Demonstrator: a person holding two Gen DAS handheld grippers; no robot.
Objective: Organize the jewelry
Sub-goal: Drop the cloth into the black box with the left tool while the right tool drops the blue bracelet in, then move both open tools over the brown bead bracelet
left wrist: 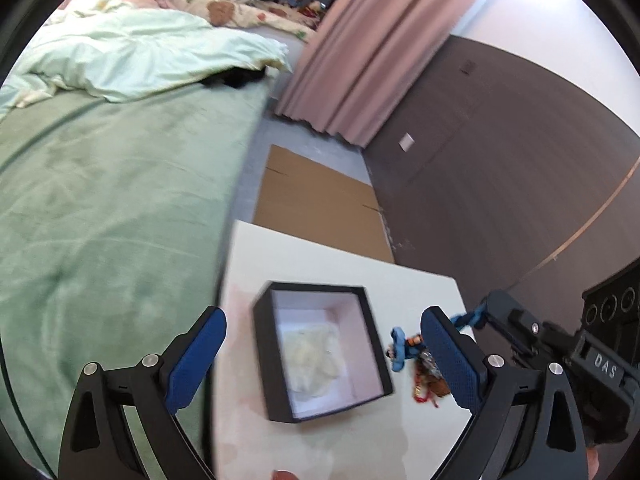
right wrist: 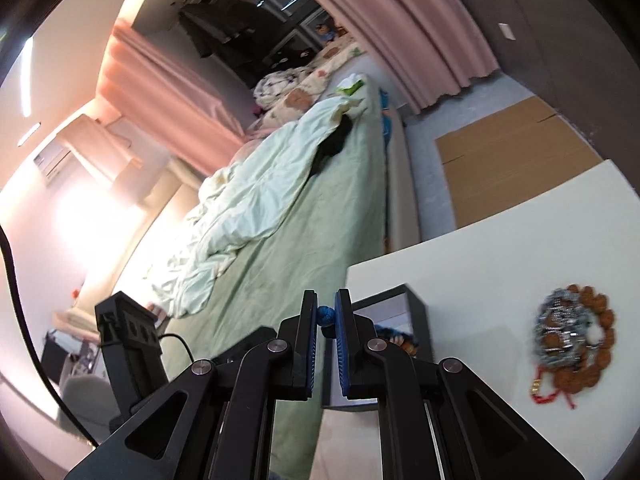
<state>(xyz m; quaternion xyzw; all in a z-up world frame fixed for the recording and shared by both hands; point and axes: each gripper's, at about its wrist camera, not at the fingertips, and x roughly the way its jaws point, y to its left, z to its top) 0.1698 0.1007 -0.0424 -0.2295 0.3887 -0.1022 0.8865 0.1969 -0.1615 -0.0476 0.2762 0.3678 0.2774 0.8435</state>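
Over white table (left wrist: 420, 292) — left tool (left wrist: 324, 360) wide, right tool (right wrist: 327, 316) pinching blue cord (right wrist: 325, 315).

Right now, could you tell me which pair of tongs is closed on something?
The right tongs, pinching a blue beaded string; the left tongs gape empty around the black box.

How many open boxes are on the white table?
1: the black box, lid off, sits on the white table between the left gripper's fingers. Others may be out of frame.
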